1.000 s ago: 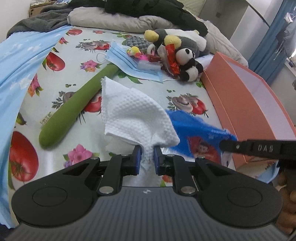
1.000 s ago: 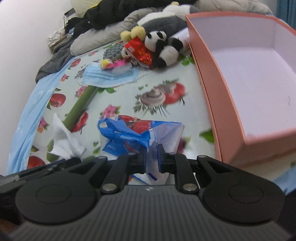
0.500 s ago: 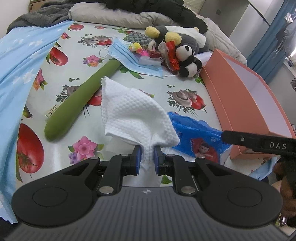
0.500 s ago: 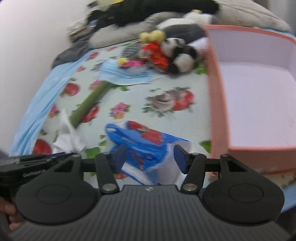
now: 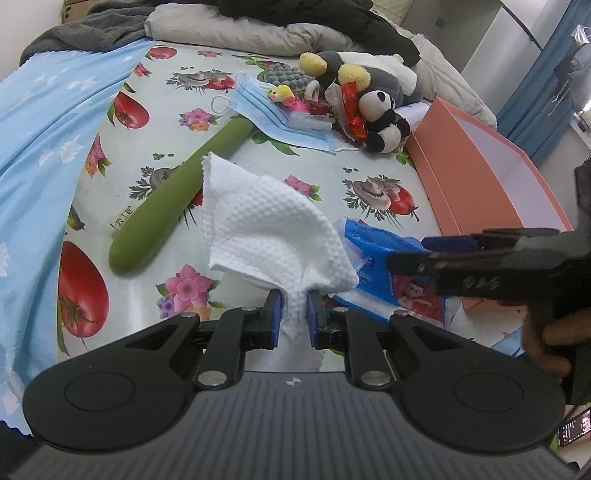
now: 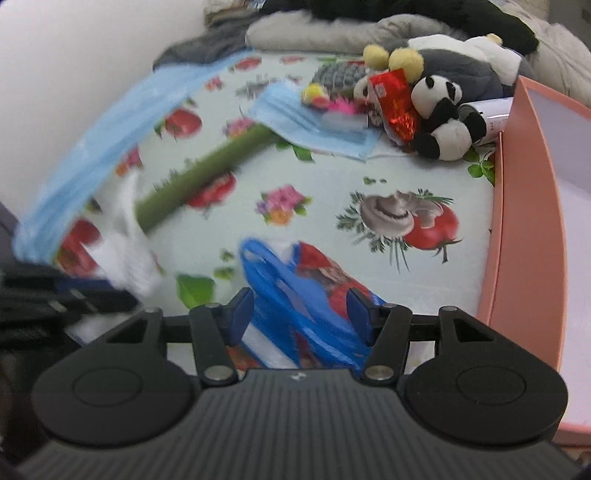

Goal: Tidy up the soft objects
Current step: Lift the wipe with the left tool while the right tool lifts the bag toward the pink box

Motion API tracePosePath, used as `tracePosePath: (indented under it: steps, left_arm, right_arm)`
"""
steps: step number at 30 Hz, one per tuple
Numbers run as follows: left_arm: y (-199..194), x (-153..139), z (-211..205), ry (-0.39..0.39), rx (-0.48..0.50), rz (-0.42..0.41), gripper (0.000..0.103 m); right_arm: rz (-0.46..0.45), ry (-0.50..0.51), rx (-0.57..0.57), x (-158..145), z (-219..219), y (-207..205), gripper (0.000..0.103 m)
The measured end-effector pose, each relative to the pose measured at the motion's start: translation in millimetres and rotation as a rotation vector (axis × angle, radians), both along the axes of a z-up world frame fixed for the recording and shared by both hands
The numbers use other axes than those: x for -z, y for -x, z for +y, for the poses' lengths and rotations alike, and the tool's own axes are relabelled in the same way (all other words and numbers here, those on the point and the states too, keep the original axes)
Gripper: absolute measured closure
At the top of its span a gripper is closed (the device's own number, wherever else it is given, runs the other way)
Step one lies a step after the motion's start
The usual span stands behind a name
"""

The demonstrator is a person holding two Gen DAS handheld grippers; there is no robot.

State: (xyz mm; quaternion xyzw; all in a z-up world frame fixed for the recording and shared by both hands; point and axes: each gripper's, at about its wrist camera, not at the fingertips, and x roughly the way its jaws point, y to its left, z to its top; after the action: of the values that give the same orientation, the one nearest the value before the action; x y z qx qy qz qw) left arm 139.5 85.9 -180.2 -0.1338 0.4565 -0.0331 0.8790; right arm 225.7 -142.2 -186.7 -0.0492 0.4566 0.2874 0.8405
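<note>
One bed surface covered by a fruit-and-flower printed cloth [image 5: 332,177], with one light blue sheet [image 5: 44,129] draped along its left edge and grey and black bedding [image 5: 258,33] heaped at the far end. One open orange box [image 5: 476,173] with a pale interior stands along the right side. One long green plush stick [image 5: 166,199] lies diagonally at centre-left, its far end under one blue face mask [image 5: 280,118]. One white embossed cloth [image 5: 266,229] is pinched at its lower corner between the nearly closed jaws of the left gripper [image 5: 294,317] and stands up, hiding part of the printed cloth. One blue printed plastic bag [image 6: 306,291] lies just beside the box, between the spread, non-touching jaws of the right gripper [image 6: 301,310]. One panda plush [image 5: 380,118] sits in a small pile of toys behind the mask.
</note>
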Motion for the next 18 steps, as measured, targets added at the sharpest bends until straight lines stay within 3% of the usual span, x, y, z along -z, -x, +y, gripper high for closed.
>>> tracePosePath:
  steps: [3,5,7,9,18]
  left_arm:
    - [-0.6,0.5,0.4,0.0,0.001,-0.001,0.085]
    - [-0.6,0.4,0.5,-0.002,0.003,-0.002,0.085]
    - [-0.7,-0.2,-0.8,-0.003,0.005,-0.003,0.085]
    - [-1.3,-1.9,-3.0,-0.002,0.007,-0.004,0.085]
    - [-1.5,-18.7,-17.4,-0.013,0.009,-0.041,0.085]
  right_arm:
    - [0.005,0.063,-0.007,14.2,2.7,0.3,0.048]
    - [0.002,0.074,0.034,19.0,-1.3,0.5,0.059]
    - [0.025,0.068,0.052,22.2,-5.1,0.5,0.078]
    - [0.034,0.06,0.063,23.3,-6.4,3.2,0.084]
    - [-0.003,-0.041,0.223,1.0,-22.1,24.2,0.091]
